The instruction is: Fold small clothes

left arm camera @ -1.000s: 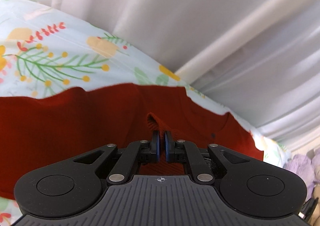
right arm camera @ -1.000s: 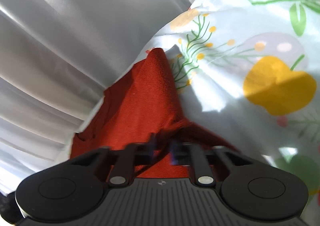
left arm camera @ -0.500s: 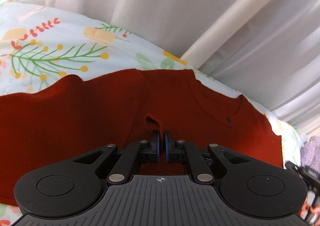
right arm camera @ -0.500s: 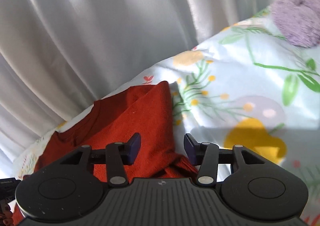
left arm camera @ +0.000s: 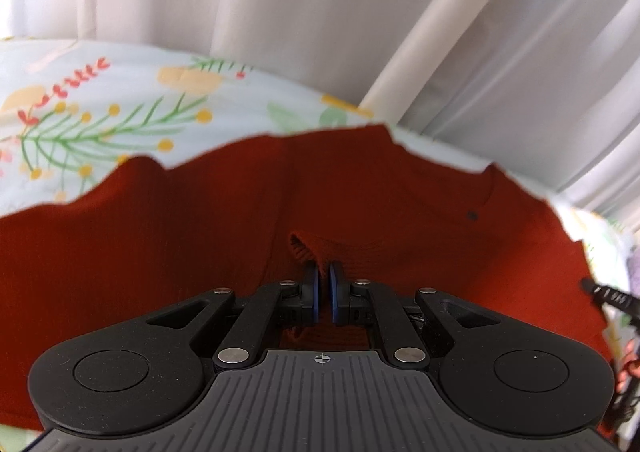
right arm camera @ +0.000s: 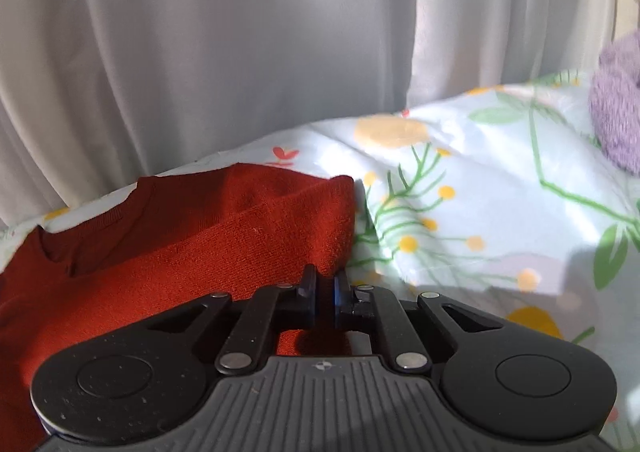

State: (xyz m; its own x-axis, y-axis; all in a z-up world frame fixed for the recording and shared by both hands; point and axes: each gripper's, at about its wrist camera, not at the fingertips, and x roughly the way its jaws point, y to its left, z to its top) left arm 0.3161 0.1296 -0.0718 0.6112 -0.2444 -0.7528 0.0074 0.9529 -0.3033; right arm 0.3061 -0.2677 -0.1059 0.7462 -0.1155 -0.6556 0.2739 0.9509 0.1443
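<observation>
Two hand-held grippers work a rust-red knit top [left arm camera: 168,252] spread on a floral bedsheet [right arm camera: 460,220] before white curtains [left arm camera: 280,12]. Left hand-held gripper [left arm camera: 324,272] is clamped on a raised pinch of the knit. Right hand-held gripper [right arm camera: 325,282] is closing at the top's folded right edge, with fabric between its pads. A purple plush [right arm camera: 618,108] lies nearby.

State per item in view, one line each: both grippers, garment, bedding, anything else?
left gripper: shut on a pinch of the red garment
right gripper: jaws closing at the garment's edge; grip unclear
red garment: partly folded, lying on the sheet
floral sheet: spread, wrinkled
purple plush: resting on the sheet
</observation>
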